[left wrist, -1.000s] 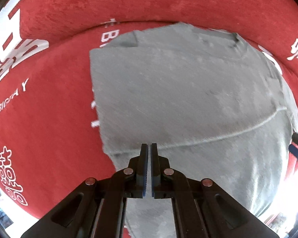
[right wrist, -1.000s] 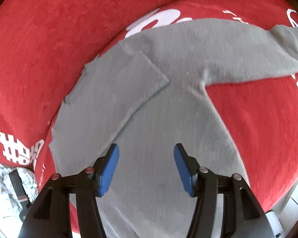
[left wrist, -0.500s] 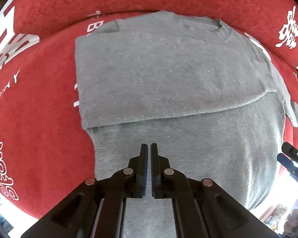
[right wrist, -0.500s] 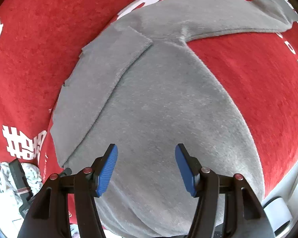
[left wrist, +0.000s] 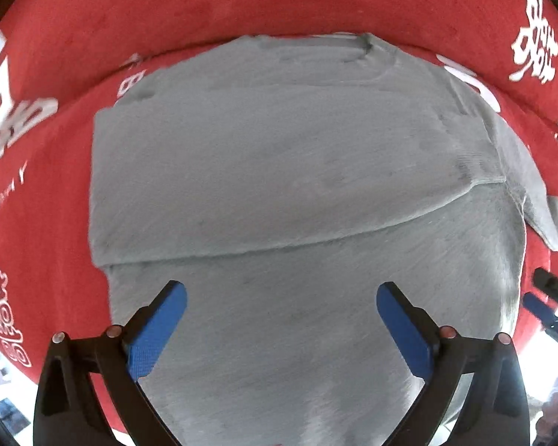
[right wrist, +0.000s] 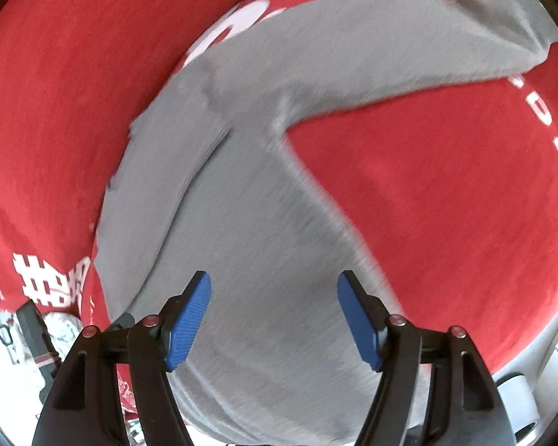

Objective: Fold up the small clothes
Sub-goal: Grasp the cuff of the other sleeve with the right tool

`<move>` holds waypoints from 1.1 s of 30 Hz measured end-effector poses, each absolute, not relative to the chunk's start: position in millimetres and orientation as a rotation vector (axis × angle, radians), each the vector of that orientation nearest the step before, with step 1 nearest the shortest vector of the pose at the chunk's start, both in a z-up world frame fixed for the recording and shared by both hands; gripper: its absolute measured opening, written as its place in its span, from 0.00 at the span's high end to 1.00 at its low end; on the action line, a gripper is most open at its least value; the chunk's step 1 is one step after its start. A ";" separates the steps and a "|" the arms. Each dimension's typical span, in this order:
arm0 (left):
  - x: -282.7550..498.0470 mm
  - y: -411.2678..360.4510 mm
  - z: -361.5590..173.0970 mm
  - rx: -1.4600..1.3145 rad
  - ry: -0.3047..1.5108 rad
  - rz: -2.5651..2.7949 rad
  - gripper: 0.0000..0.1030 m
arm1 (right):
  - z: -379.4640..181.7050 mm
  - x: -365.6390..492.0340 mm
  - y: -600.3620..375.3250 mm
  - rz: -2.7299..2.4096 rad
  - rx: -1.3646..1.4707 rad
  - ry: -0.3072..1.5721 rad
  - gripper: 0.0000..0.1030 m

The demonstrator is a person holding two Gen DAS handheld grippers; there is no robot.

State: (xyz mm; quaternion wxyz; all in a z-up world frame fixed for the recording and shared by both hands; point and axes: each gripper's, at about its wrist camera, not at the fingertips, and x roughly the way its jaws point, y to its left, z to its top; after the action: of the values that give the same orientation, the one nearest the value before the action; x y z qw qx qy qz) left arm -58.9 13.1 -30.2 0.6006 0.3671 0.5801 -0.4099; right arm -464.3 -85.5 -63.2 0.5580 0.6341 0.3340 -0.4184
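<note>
Our left hand-held gripper [left wrist: 281, 314] has just sprung wide and hangs released over the grey sweater [left wrist: 279, 171], nothing between its pads. Our right hand-held gripper [right wrist: 273, 314] has been spreading too and is equally empty. The sweater lies flat on the red printed cover [left wrist: 241, 11], one side already folded inward so the edge runs straight; the other sleeve [right wrist: 390, 48] stretches outward, likely our next fold.

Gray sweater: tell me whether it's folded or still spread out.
Partly folded. On the gray sweater one side lies folded over the body, its edge crossing it; the other sleeve lies spread on the red cover.
</note>
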 end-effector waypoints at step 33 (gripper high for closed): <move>-196.8 -99.3 -121.9 0.921 1.378 -0.996 0.01 | -119.4 -691.1 -185.7 -1.187 1.923 -0.095 0.37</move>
State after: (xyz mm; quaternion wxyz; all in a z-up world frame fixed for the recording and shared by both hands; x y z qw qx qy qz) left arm -196.8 -99.3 -121.9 0.5677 0.3921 0.5866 -0.4240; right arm -691.1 -185.7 -119.4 0.4260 0.7691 -0.0382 -0.4749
